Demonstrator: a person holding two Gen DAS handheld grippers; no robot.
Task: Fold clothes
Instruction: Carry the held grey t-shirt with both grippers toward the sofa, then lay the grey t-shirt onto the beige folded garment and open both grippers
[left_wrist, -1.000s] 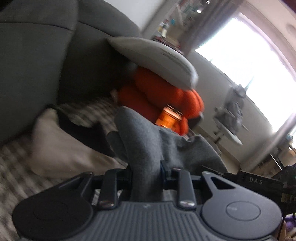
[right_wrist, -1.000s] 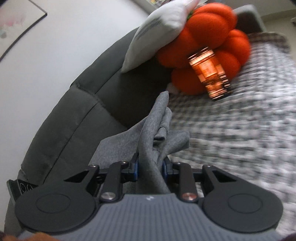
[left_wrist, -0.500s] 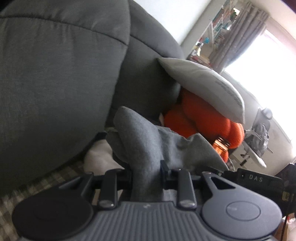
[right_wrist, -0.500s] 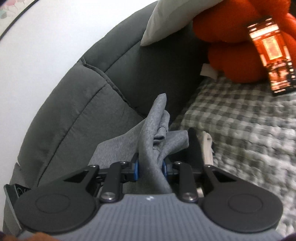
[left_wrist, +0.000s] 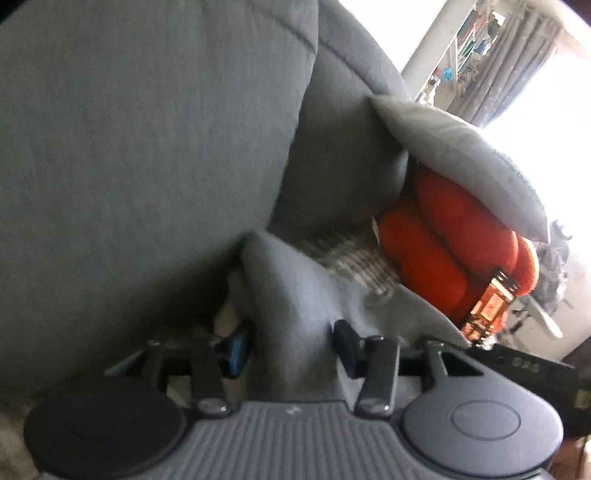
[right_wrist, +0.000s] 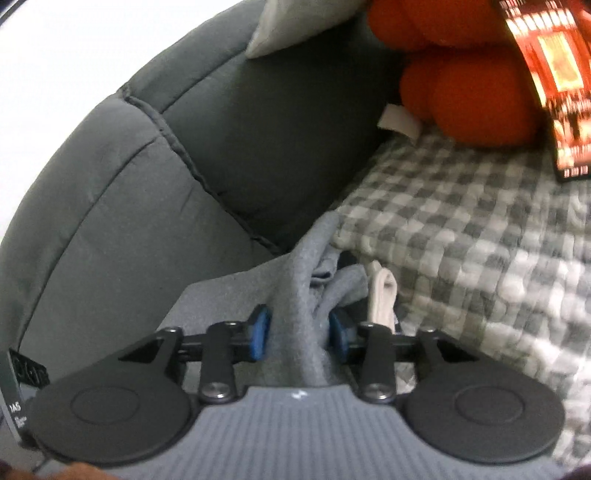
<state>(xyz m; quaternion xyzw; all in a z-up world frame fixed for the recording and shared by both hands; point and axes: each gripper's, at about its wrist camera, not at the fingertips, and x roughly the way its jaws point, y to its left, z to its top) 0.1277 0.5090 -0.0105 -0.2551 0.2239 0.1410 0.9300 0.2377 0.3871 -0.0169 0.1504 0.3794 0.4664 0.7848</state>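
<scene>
A grey garment (left_wrist: 288, 295) lies bunched against the foot of the dark grey sofa back (left_wrist: 147, 147). A fold of it rises between the jaws of my left gripper (left_wrist: 290, 347), which are opening; the blue pads stand a little off the cloth. In the right wrist view another fold of the same garment (right_wrist: 295, 280) runs between the jaws of my right gripper (right_wrist: 298, 332). Those jaws are opening too, with small gaps at both pads. The garment rests on the seat and on folded clothes beneath, mostly hidden.
A grey-and-white checked blanket (right_wrist: 461, 240) covers the seat. An orange pumpkin cushion (right_wrist: 461, 92) with a grey pillow (left_wrist: 461, 158) on top fills the far corner. An orange printed box (right_wrist: 554, 74) leans on it. A beige cloth (right_wrist: 382, 295) pokes out beside the garment.
Both grippers have moved forward and down toward the sofa back with the grey garment. Their jaws, shut on the cloth before, now stand apart from it.
</scene>
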